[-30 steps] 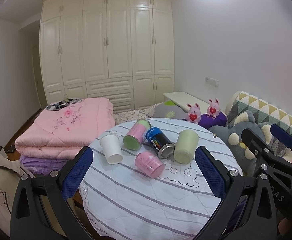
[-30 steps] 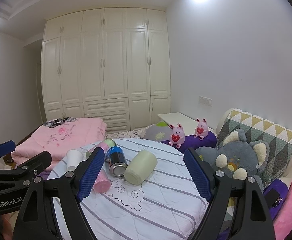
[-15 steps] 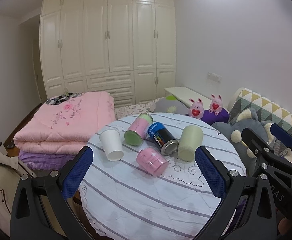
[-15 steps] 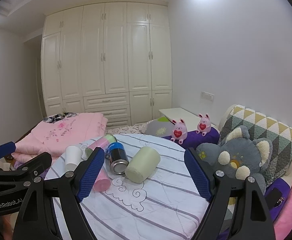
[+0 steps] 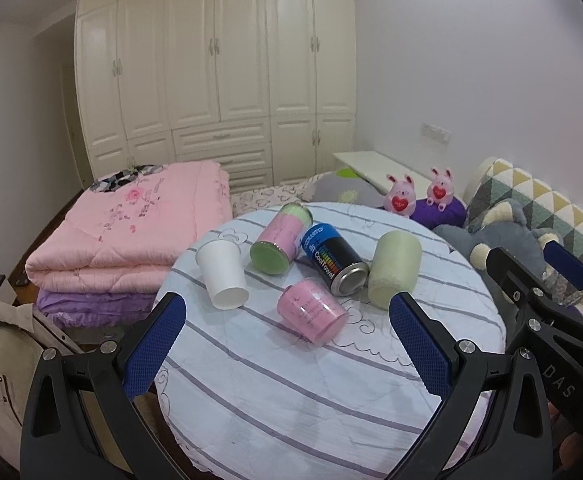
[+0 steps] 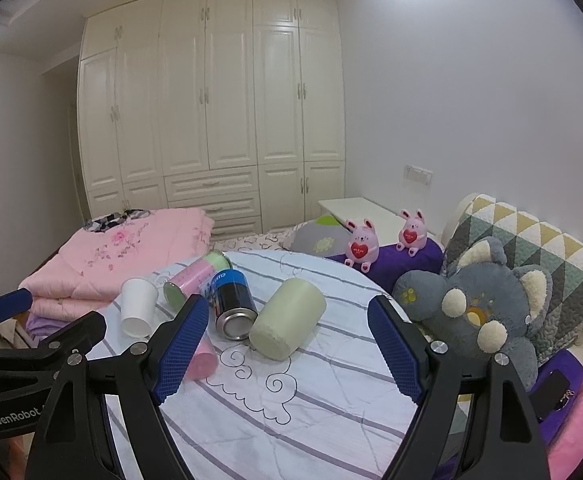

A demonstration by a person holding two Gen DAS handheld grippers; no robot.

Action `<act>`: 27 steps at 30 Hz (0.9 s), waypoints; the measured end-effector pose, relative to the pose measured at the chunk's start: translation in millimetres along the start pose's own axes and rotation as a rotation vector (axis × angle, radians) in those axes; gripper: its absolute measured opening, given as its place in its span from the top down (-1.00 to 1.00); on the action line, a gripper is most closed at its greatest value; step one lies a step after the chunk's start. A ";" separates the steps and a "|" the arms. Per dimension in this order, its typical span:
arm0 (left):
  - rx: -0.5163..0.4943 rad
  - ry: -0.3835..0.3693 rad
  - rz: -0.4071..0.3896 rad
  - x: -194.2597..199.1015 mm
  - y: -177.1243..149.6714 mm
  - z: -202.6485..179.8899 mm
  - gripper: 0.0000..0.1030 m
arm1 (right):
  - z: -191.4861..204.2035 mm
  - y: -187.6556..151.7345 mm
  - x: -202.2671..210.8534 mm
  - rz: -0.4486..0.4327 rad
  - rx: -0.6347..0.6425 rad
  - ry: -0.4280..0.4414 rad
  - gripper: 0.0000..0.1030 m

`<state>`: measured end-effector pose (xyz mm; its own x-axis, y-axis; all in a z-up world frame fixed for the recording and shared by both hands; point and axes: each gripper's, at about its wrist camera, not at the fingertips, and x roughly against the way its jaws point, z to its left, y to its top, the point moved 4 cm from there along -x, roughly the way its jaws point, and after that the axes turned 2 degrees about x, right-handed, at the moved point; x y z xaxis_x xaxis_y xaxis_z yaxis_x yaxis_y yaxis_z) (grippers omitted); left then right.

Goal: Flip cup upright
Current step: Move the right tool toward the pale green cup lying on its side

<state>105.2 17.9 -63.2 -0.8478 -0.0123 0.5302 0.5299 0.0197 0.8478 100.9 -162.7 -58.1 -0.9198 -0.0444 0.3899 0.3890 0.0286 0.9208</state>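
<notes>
Several cups and cans lie on their sides on a round striped table point(image 5: 311, 384): a white paper cup point(image 5: 222, 274), a pink cup point(image 5: 312, 311), a pale green cup point(image 5: 394, 269), a pink-and-green can point(image 5: 278, 244) and a blue-black can point(image 5: 334, 258). My left gripper point(image 5: 287, 344) is open and empty, above the table's near side, short of the pink cup. My right gripper point(image 6: 287, 348) is open and empty, just short of the pale green cup point(image 6: 288, 323). The white cup point(image 6: 137, 307) and blue-black can point(image 6: 233, 304) show in the right wrist view too.
A folded pink quilt point(image 5: 127, 232) lies left of the table. A grey plush toy point(image 6: 487, 304) and patterned cushion point(image 6: 531, 248) sit to the right. Two pink bunny toys point(image 6: 387, 240) sit behind the table. White wardrobes point(image 6: 211, 120) fill the far wall.
Both grippers have tilted down and edged closer to the table; the cups sit slightly lower and larger in view. Nothing on the table has moved.
</notes>
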 end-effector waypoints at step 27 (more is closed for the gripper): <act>0.004 0.022 0.191 -117.6 13.9 -1.0 -1.00 | -11.4 -15.5 -110.7 0.252 -0.156 0.004 -0.61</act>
<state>212.2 18.6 -113.8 -0.7312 -0.0294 0.6816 0.6810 0.0275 0.7318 197.3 -169.6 -115.4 -0.7929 -0.0596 0.6065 0.6089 -0.1147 0.7849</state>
